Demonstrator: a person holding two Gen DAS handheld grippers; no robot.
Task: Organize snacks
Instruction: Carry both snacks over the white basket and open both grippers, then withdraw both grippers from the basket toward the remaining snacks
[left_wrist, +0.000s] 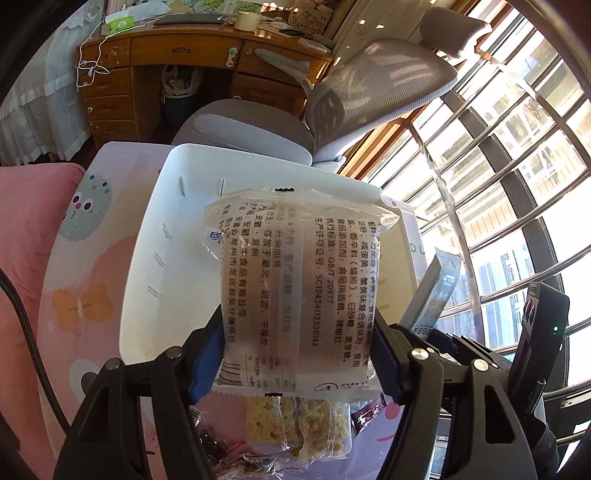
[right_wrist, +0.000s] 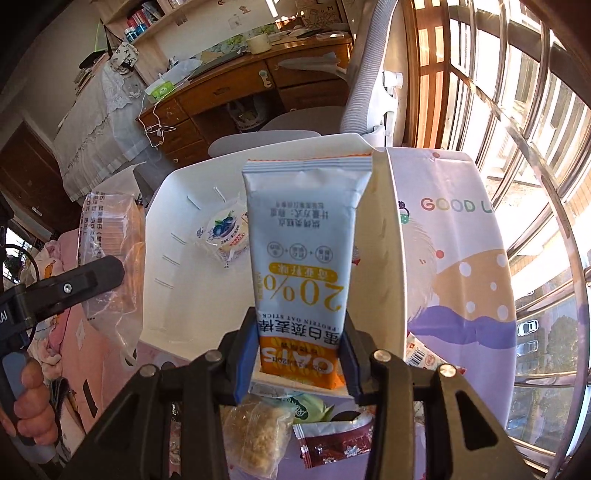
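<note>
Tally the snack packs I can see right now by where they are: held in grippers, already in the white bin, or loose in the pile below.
Held in grippers: 2, clear printed snack pack in left gripper, oat stick in right gripper
In white bin: 1, blueberry snack pack
Loose pile: at least 4, crumbly bar, green pack, dark red wrapper, red-and-white pack
Total: at least 7

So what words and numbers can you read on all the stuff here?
"20%", "PROTEIN OAT STICK", "OATS" and "蛋白燕麦棒", upside down on the oat stick packet in the right gripper.
"GB/T 20977" and "SC12434112530148" on the clear snack packet in the left gripper; its other Chinese print is too small.
"GOOD L", cut off, on the tablecloth.
The blueberry cup label is too blurred.
</note>
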